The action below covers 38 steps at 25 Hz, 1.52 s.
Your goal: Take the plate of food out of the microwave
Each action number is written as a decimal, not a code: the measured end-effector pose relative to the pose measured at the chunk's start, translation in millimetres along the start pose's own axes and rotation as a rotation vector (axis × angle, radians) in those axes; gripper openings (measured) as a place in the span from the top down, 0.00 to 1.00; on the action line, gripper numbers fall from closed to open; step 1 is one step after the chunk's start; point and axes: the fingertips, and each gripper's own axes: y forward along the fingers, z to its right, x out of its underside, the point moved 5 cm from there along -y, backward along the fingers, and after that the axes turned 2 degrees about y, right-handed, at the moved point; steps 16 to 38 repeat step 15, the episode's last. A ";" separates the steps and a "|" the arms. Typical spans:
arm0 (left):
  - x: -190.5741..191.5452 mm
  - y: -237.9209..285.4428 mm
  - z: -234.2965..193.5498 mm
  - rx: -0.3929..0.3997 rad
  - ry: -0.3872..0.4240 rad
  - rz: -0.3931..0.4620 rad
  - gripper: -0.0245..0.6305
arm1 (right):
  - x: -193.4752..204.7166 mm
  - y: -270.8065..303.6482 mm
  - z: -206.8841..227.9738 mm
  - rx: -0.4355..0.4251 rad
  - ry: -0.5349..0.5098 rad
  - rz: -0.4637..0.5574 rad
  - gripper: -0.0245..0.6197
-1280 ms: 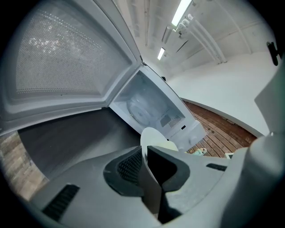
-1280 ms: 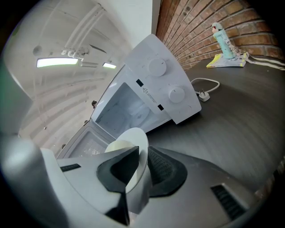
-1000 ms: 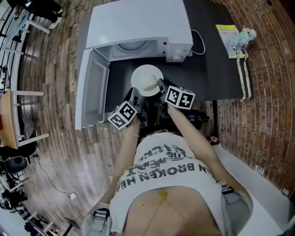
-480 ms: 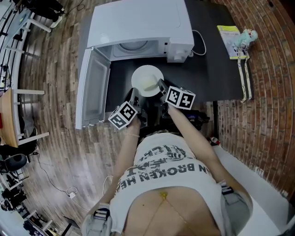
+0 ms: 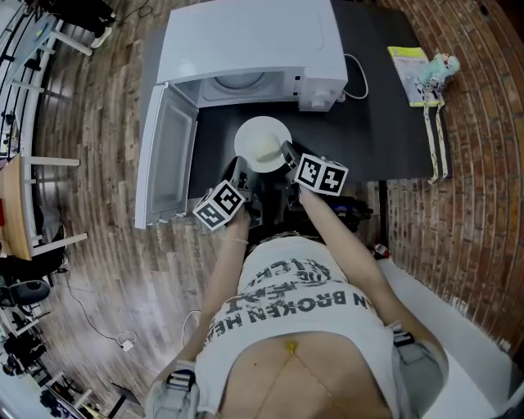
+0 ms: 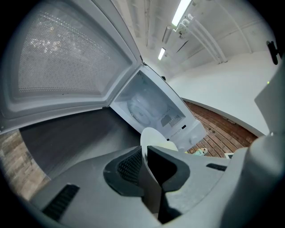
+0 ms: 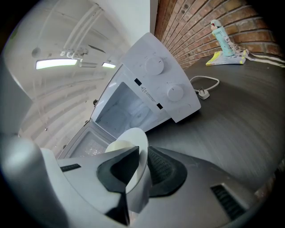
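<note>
Bright, even indoor light from ceiling tubes (image 6: 180, 12), which flare white in both gripper views (the right one's strip is blown out). The plate (image 5: 260, 143) nearly washes out. Heavy fisheye bending and dark corners; close foreground soft, head view sharp but curved at edges.

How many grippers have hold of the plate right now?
2. The left gripper is shut on the plate at its near-left rim, the right gripper at its near-right rim, in front of the open microwave.
</note>
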 end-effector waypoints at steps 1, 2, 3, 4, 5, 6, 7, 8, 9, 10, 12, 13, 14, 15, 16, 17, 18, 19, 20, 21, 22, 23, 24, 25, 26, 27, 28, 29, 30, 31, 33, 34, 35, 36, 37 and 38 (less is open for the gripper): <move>-0.1 0.4 0.0 0.002 -0.001 0.001 0.89 | -0.2 0.1 -0.1 0.000 0.000 0.000 0.87; 0.0 0.8 -0.4 0.003 -0.002 0.002 0.89 | -0.4 0.2 -0.1 0.000 0.001 0.000 0.87; 0.3 1.2 -0.9 0.004 -0.002 0.002 0.89 | -0.3 0.3 0.1 0.001 0.002 -0.001 0.87; 0.4 1.3 -1.1 0.002 -0.002 0.000 0.89 | -0.1 0.4 0.5 0.002 0.005 -0.002 0.87; 0.2 1.3 -0.6 0.002 -0.001 -0.001 0.89 | 0.2 0.5 1.1 0.003 0.009 -0.003 0.87; 0.0 1.4 0.3 0.003 -0.002 -0.001 0.89 | 0.6 0.6 1.6 0.003 0.013 -0.003 0.87; -0.1 1.3 0.7 0.004 -0.002 -0.002 0.89 | 0.9 0.7 1.9 0.004 0.015 -0.003 0.87; 0.1 1.2 0.3 0.002 -0.002 -0.003 0.89 | 1.1 0.8 2.0 0.003 0.017 -0.003 0.87; 0.4 1.2 -0.4 -0.001 -0.003 -0.005 0.89 | 1.2 0.9 2.0 0.003 0.018 -0.003 0.87; 0.8 1.6 -1.0 -0.001 -0.005 -0.006 0.89 | 1.1 1.1 1.9 0.003 0.018 -0.003 0.87; 2.2 3.0 -1.8 0.008 -0.010 -0.006 0.89 | 1.0 1.3 2.2 0.003 0.018 -0.004 0.87; 2.7 3.4 -2.4 0.009 -0.011 -0.006 0.89 | 1.1 1.4 2.4 0.003 0.019 -0.004 0.87; 3.0 3.6 -2.8 0.008 -0.010 -0.007 0.89 | 1.1 1.5 2.7 0.003 0.020 -0.005 0.87; 3.1 3.6 -3.3 0.005 -0.009 -0.007 0.89 | 1.1 1.7 2.9 0.003 0.021 -0.006 0.87; 3.1 3.6 -3.3 0.005 -0.009 -0.007 0.89 | 1.1 1.7 2.9 0.003 0.021 -0.006 0.87; 3.1 3.6 -3.3 0.005 -0.009 -0.007 0.89 | 1.1 1.7 2.9 0.003 0.021 -0.006 0.87; 3.1 3.6 -3.3 0.005 -0.009 -0.007 0.89 | 1.1 1.7 2.9 0.003 0.021 -0.006 0.87; 3.1 3.6 -3.3 0.005 -0.009 -0.007 0.89 | 1.1 1.7 2.9 0.003 0.021 -0.006 0.87; 3.1 3.6 -3.3 0.005 -0.009 -0.007 0.89 | 1.1 1.7 2.9 0.003 0.021 -0.006 0.87; 3.1 3.6 -3.3 0.005 -0.009 -0.007 0.89 | 1.1 1.7 2.9 0.003 0.021 -0.006 0.87; 3.1 3.6 -3.3 0.005 -0.009 -0.007 0.89 | 1.1 1.7 2.9 0.003 0.021 -0.006 0.87; 3.1 3.6 -3.3 0.005 -0.009 -0.007 0.89 | 1.1 1.7 2.9 0.003 0.021 -0.006 0.87; 3.1 3.6 -3.3 0.005 -0.009 -0.007 0.89 | 1.1 1.7 2.9 0.003 0.021 -0.006 0.87; 3.1 3.6 -3.3 0.005 -0.009 -0.007 0.89 | 1.1 1.7 2.9 0.003 0.021 -0.006 0.87; 3.1 3.6 -3.3 0.005 -0.009 -0.007 0.89 | 1.1 1.7 2.9 0.003 0.021 -0.006 0.87; 3.1 3.6 -3.3 0.005 -0.009 -0.007 0.89 | 1.1 1.7 2.9 0.003 0.021 -0.006 0.87; 3.1 3.6 -3.3 0.005 -0.009 -0.007 0.89 | 1.1 1.7 2.9 0.003 0.021 -0.006 0.87; 3.1 3.6 -3.3 0.005 -0.009 -0.007 0.89 | 1.1 1.7 2.9 0.003 0.021 -0.006 0.87; 3.1 3.6 -3.3 0.005 -0.009 -0.007 0.89 | 1.1 1.7 2.9 0.003 0.021 -0.006 0.87; 3.1 3.6 -3.3 0.005 -0.009 -0.007 0.89 | 1.1 1.7 2.9 0.003 0.021 -0.006 0.87; 3.1 3.6 -3.3 0.005 -0.009 -0.007 0.89 | 1.1 1.7 2.9 0.003 0.021 -0.006 0.87; 3.1 3.6 -3.3 0.005 -0.009 -0.007 0.89 | 1.1 1.7 2.9 0.003 0.021 -0.006 0.87; 3.1 3.6 -3.3 0.005 -0.009 -0.007 0.89 | 1.1 1.7 2.9 0.003 0.021 -0.006 0.87; 3.1 3.6 -3.3 0.005 -0.009 -0.007 0.89 | 1.1 1.7 2.9 0.003 0.021 -0.006 0.87; 3.1 3.6 -3.3 0.005 -0.009 -0.007 0.89 | 1.1 1.7 2.9 0.003 0.021 -0.006 0.87; 3.1 3.6 -3.3 0.005 -0.009 -0.007 0.89 | 1.1 1.7 2.9 0.003 0.021 -0.006 0.87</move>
